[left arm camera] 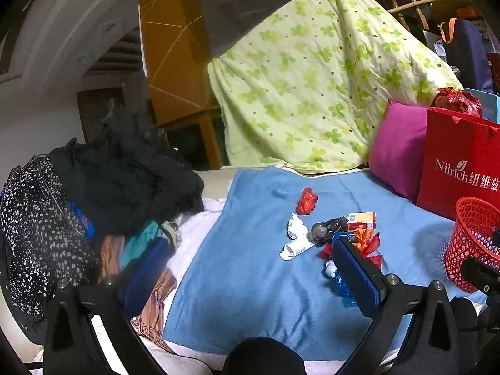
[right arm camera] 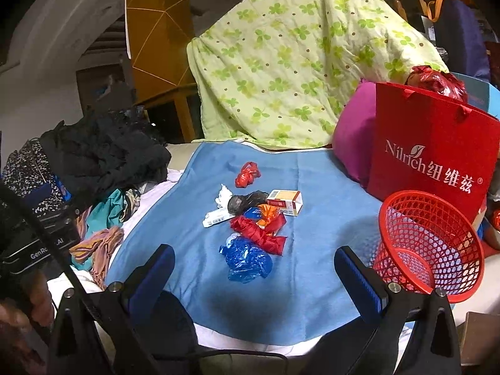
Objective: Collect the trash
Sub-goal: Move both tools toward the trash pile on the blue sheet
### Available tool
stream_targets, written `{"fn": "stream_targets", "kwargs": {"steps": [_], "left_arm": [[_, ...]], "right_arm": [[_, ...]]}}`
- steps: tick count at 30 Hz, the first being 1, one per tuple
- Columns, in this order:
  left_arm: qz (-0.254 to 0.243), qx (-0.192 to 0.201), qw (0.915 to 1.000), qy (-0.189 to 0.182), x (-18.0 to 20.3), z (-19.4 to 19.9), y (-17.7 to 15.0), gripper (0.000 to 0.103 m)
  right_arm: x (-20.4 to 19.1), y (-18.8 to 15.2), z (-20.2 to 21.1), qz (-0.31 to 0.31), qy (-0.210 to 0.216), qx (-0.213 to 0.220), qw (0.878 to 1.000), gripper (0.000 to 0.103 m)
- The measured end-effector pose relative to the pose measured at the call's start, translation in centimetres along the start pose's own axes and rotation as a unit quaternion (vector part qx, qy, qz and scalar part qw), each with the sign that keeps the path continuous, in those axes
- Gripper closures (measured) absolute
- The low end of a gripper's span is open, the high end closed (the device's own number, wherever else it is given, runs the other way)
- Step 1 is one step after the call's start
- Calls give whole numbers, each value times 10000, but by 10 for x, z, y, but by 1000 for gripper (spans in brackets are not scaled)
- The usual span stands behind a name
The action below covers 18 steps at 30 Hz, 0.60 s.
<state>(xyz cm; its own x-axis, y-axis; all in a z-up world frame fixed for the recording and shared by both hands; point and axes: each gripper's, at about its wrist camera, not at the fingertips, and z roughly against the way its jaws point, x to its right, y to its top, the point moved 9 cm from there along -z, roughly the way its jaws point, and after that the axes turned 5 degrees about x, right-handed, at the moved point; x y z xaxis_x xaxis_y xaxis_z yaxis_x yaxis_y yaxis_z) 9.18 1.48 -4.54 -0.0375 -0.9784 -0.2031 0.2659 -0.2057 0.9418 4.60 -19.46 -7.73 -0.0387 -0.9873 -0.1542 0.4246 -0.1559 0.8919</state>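
Red mesh basket (right arm camera: 428,243), blue towel (right arm camera: 312,187), green clover-print quilt (right arm camera: 297,56), magenta pillow (right arm camera: 353,143).

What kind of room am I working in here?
Most likely a lived-in bedroom or sitting room at home: a blue blanket covers a bed or sofa, a clover-print quilt hangs behind it, and a clothes pile sits at the left.

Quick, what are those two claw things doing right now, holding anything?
Left gripper: open, holding nothing, above the blue blanket.
Right gripper: open, holding nothing, with the blue plastic bag lying ahead between its fingers.
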Motion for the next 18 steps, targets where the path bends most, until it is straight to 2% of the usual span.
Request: {"fn": "stream_targets", "kwargs": {"steps": [5,11,18], "left_arm": [[73,70,9999,20,-3,-2,-5,0],[264,-76,9996,-44,-2,-6,-9,0],[259,-209,9994,-13,-5,-14,-13,0]], "right_arm": [[-2,-3,-3,-30,47,-46,10000,0],[-2,-5,-6,-61,78,-89,9999,0],[-3,-7,-17,-210,183,-178,9995,0]]}}
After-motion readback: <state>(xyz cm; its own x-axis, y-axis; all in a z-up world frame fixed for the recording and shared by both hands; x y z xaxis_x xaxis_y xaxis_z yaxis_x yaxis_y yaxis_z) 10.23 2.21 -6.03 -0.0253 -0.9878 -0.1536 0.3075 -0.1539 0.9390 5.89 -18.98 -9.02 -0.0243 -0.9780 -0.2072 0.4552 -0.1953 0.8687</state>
